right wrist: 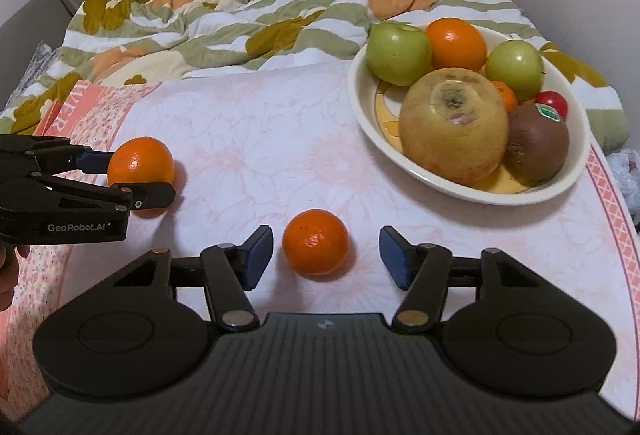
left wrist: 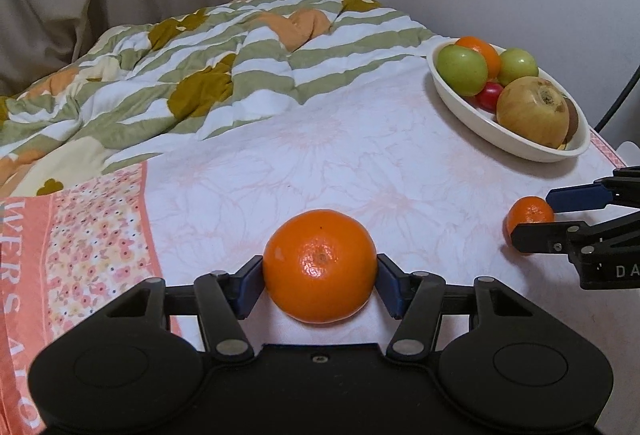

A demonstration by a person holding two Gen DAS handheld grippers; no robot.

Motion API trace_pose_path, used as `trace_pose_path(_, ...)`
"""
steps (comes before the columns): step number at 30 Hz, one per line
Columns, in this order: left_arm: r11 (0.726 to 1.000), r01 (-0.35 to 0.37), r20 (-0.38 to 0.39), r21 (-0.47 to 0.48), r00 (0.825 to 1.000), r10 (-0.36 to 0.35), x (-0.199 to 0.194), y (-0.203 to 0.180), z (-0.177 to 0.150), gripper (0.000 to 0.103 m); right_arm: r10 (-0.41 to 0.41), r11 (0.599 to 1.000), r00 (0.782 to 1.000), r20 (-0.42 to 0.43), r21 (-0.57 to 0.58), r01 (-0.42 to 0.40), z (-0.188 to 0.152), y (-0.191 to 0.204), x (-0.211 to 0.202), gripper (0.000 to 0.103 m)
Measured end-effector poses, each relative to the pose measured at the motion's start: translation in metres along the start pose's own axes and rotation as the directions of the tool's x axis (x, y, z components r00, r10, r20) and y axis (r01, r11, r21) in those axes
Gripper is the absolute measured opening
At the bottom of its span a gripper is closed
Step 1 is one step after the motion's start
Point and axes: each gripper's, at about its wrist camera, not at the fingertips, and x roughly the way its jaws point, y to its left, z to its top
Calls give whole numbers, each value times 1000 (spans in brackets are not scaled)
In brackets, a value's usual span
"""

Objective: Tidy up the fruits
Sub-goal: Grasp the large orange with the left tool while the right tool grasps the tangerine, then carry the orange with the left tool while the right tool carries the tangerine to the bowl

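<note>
My left gripper [left wrist: 320, 281] has its blue pads against both sides of the larger round orange mandarin [left wrist: 320, 265], which sits on the pale pink flowered cloth [left wrist: 320, 155] well to the left of the cream oval fruit bowl [left wrist: 460, 111]. The pads meet the peel low on its curve, so I judge it could squirt forward or roll if I lift too fast. My right gripper [right wrist: 326, 255] is not yet clamped: its pads flank the smaller round orange mandarin [right wrist: 315, 241] with gaps on both sides, the left gap narrower, so an uneven close could nudge the fruit right before both pads bite. That mandarin lies between the larger one and the bowl, nearer me. The bowl is crowded: two green apples [right wrist: 399, 53], an orange [right wrist: 456, 43], a big yellowish pear-like fruit [right wrist: 454, 125], a brown kiwi [right wrist: 538, 143] and a small red tomato [right wrist: 552, 103]. I see little free room, so a dropped mandarin may roll out. Left of the bowl and behind it, the rumpled striped quilt [right wrist: 240, 19] is clear of my path.
</note>
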Motion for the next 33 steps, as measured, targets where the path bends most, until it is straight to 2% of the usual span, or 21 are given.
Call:
trace_pose_path(4, 1000, -8, -1, -21, 1000, 8, -4, 5, -4, 62, 6, 1000, 1000, -7, -16, -6, 2, 2, 4, 68)
trace_pose_path(6, 999, -15, -1, -34, 1000, 15, -6, 7, -6, 62, 8, 1000, 1000, -16, -27, -9, 2, 4, 6, 62)
trace_pose_path(7, 999, -19, 0, -41, 1000, 19, -8, 8, -7, 62, 9, 999, 1000, -20, -33, -10, 2, 5, 7, 53)
trace_pose_path(18, 995, -48, 86, -85, 995, 55, -51, 4, -13, 62, 16, 998, 1000, 18, -57, -15, 5, 14, -14, 53)
trace_pose_path(26, 994, -48, 142, -99, 988, 61, -90, -10, -10, 62, 19, 999, 998, 66, -45, -16, 6, 15, -53, 53)
trace_pose_path(33, 995, -29, 184, -96, 982, 47, -120, -30, -5, 62, -21, 1000, 995, 102, -8, 22, 2, 0, -99, 53)
